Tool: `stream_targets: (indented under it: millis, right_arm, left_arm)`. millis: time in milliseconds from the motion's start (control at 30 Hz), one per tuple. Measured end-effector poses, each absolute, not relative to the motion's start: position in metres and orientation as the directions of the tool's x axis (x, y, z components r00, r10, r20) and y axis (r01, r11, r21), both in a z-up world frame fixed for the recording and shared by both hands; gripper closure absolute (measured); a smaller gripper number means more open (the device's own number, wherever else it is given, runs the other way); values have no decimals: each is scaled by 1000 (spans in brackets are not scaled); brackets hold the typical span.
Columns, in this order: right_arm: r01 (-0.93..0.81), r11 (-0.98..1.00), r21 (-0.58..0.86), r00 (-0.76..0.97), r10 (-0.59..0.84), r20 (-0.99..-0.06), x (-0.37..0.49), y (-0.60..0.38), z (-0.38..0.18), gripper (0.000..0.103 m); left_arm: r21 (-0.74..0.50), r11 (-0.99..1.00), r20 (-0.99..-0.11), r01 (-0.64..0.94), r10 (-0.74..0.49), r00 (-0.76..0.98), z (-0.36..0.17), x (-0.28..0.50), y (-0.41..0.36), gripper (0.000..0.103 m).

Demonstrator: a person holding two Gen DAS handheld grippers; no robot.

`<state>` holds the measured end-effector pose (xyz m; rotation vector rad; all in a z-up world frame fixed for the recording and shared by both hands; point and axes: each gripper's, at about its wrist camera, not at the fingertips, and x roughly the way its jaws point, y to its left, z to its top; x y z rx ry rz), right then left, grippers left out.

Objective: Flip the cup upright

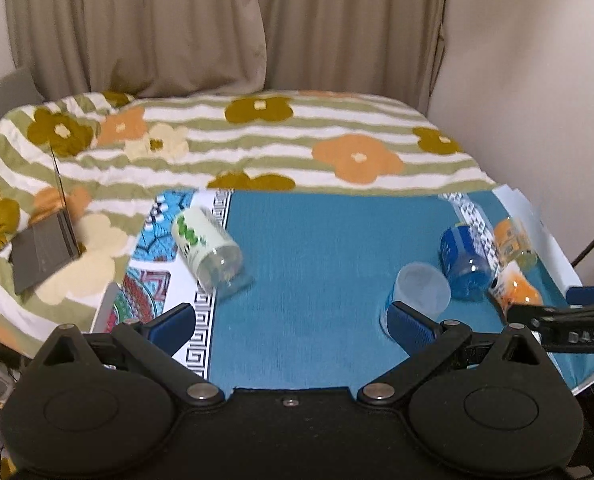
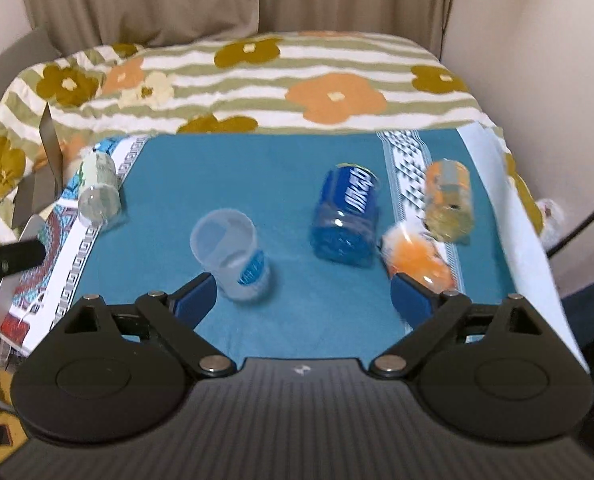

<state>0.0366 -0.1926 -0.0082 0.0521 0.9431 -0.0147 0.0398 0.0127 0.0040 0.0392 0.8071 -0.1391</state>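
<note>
Cups all look unrighted: the clear cup point(image 2: 233, 254) sits tilted near centre of the teal mat point(image 2: 297, 312), blue point(image 2: 347, 216), green point(image 2: 99, 196) and two orange ones lie down. My left gripper point(image 1: 293, 324) and right gripper point(image 2: 303, 298) hang spread, empty. Bare mat lies near; right mat edge crowds the orange cups.

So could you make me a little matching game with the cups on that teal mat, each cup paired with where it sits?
Cups:
1. green-print cup
2. clear cup
3. blue cup
4. orange cup

Places:
A. mat's middle, lying down
B. far left edge
C. upright, near left
D. by the right gripper's right finger

Pairs: 1-B, 2-C, 3-A, 4-D
</note>
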Motion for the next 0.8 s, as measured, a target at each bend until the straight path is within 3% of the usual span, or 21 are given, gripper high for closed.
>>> stream_targets:
  millis: [800]
  right_arm:
    - [106,994,34,569,-33,-822,6,-216,6,0]
  left_arm:
    - [21,992,-685,125,-77,725,8,17,3,0]
